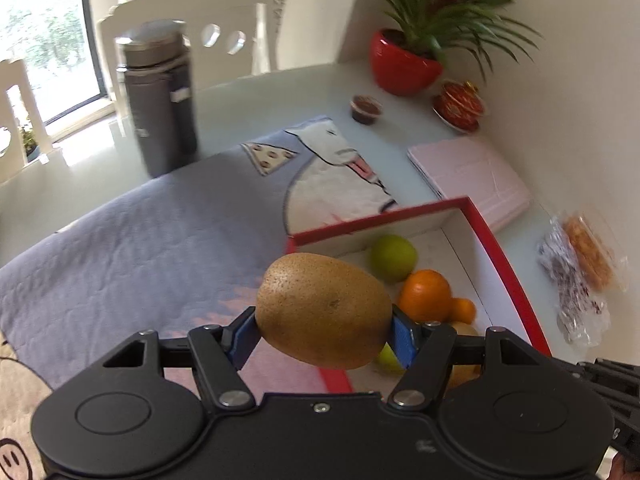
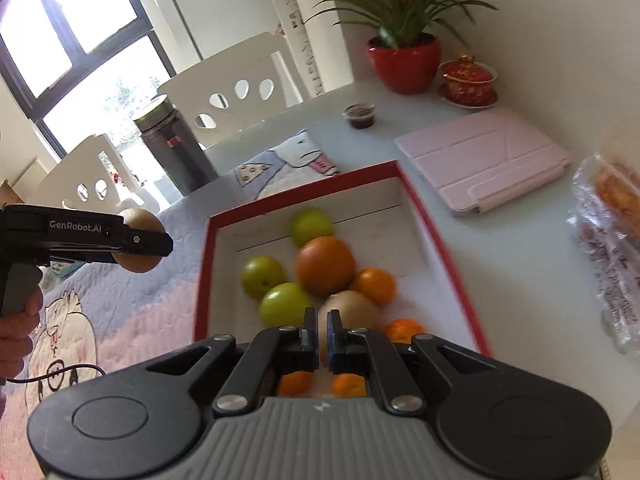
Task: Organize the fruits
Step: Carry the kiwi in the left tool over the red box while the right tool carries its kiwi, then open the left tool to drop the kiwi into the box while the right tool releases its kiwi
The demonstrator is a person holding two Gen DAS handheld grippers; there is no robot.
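My left gripper is shut on a brown kiwi and holds it above the quilted mat, just left of the red-rimmed box. In the right wrist view the left gripper and its kiwi hang to the left of the box. The box holds green fruits, a large orange, small oranges and another kiwi. My right gripper is shut and empty, above the box's near side.
A grey thermos stands at the mat's far edge. A pink tablet case, a small sauce cup, a red plant pot, a red lidded cup and bagged snacks lie on the table to the right. White chairs stand behind.
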